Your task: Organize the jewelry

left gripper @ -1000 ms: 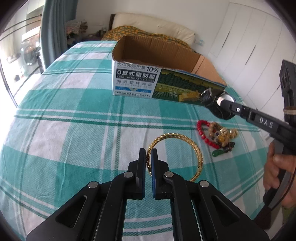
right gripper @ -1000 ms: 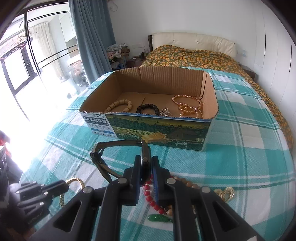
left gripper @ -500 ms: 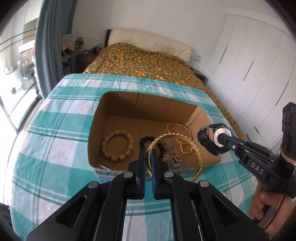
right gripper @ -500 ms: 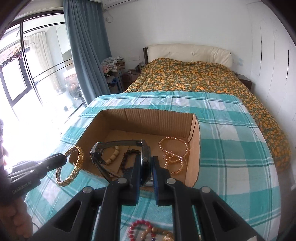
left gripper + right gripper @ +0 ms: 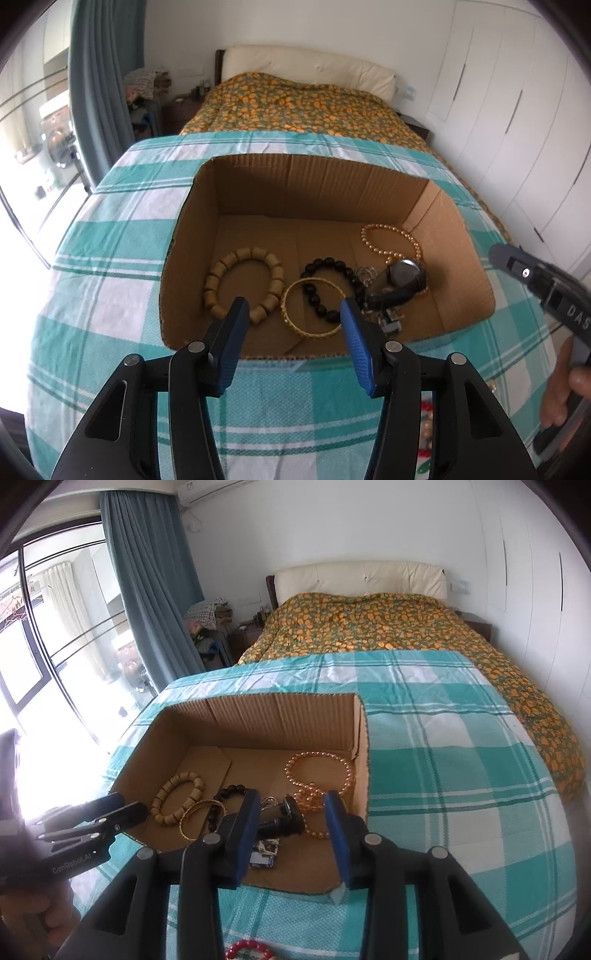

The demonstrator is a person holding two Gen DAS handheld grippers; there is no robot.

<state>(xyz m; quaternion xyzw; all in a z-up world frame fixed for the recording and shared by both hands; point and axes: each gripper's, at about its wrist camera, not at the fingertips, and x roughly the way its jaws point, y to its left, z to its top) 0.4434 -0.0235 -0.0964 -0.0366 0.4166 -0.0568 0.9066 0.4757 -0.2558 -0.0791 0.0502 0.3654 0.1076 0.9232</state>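
1. Cardboard box (image 5: 314, 192) on checked cloth (image 5: 110, 295), open top.
2. In box, L to R: wooden bead bracelet (image 5: 243, 284), gold bangle (image 5: 314, 308) lying over black bead bracelet (image 5: 334, 286), watch (image 5: 400, 282), pearl strand (image 5: 391, 240) by R wall.
3. Left gripper (image 5: 291, 338) at box's near edge: jaws just opened, apart, nothing between.
4. Right gripper (image 5: 291, 830), same edge: jaws just opened, apart, holding nothing.
5. Red bead bracelet (image 5: 251, 949) outside box, on cloth.

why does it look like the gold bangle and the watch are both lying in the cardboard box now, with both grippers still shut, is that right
Not quite: the gold bangle and the watch do lie in the cardboard box, but the grippers are not shut. The left gripper and right gripper have just been opening, with nothing held between the jaws. Each wrist view shows its own pads spread apart.
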